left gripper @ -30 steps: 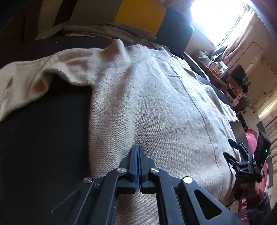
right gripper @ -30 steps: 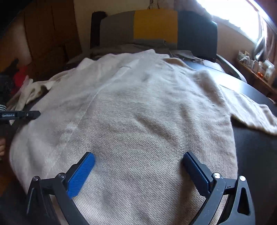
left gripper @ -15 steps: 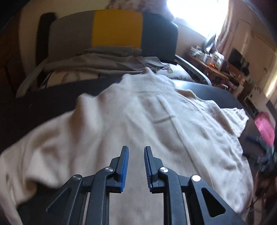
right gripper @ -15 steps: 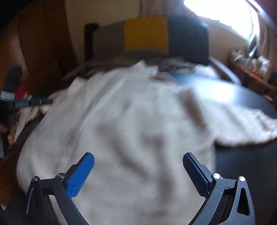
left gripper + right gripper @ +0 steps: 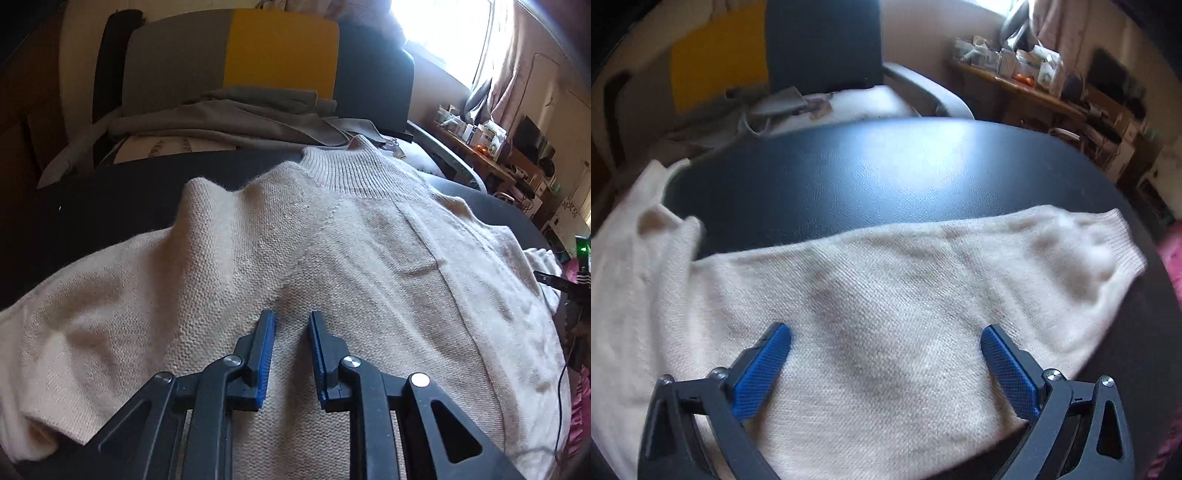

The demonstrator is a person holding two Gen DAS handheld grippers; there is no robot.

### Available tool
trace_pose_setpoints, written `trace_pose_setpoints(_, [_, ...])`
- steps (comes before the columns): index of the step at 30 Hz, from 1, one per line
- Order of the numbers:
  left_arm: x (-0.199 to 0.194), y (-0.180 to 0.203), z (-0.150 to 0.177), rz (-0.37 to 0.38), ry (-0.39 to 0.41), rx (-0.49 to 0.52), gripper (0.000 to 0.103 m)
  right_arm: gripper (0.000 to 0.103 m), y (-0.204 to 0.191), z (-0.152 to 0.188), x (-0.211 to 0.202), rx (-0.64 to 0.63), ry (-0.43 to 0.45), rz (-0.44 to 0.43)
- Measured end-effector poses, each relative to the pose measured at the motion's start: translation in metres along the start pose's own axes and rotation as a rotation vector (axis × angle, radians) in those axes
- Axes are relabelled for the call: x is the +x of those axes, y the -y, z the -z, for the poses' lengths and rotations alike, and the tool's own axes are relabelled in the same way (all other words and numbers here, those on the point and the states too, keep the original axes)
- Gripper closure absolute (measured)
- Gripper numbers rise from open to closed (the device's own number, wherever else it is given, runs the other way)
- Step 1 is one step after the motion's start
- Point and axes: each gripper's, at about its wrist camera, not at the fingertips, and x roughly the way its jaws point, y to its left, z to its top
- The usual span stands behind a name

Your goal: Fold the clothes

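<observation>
A beige knit sweater (image 5: 369,258) lies spread flat on a dark round table (image 5: 110,199), its ribbed collar (image 5: 343,173) at the far edge. My left gripper (image 5: 291,317) hovers over the shoulder seam, its jaws a little apart and empty. In the right wrist view the sweater's sleeve (image 5: 923,280) stretches to the right, its cuff (image 5: 1123,243) near the table edge. My right gripper (image 5: 886,336) is wide open over the middle of the sleeve and holds nothing.
A grey, yellow and dark chair back (image 5: 273,66) stands behind the table with grey clothes (image 5: 229,118) heaped on its seat. A cluttered wooden shelf (image 5: 1034,81) runs along the right wall. Bare table top (image 5: 886,173) lies beyond the sleeve.
My left gripper has opened from shut and moved up from the hem to the shoulder. My right gripper has swung right from the sweater's body to over the sleeve, still wide open.
</observation>
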Motion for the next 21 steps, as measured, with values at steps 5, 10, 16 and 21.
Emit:
trace_pose_setpoints(5, [-0.001, -0.003, 0.0, 0.004, 0.004, -0.011, 0.084, 0.0, 0.015, 0.0, -0.001, 0.034, 0.001, 0.018])
trace_pose_setpoints(10, [-0.001, -0.005, 0.0, 0.011, 0.006, -0.018, 0.084, 0.0, 0.043, 0.007, -0.027, 0.131, 0.09, -0.051])
trace_pose_setpoints(16, [-0.002, -0.005, 0.001, 0.007, 0.008, -0.023, 0.084, 0.0, 0.15, 0.031, -0.047, 0.491, 0.18, -0.039])
trace_pose_setpoints(21, [-0.002, -0.011, 0.002, 0.039, 0.011, -0.065, 0.084, 0.002, 0.212, 0.031, -0.032, 0.654, 0.174, 0.004])
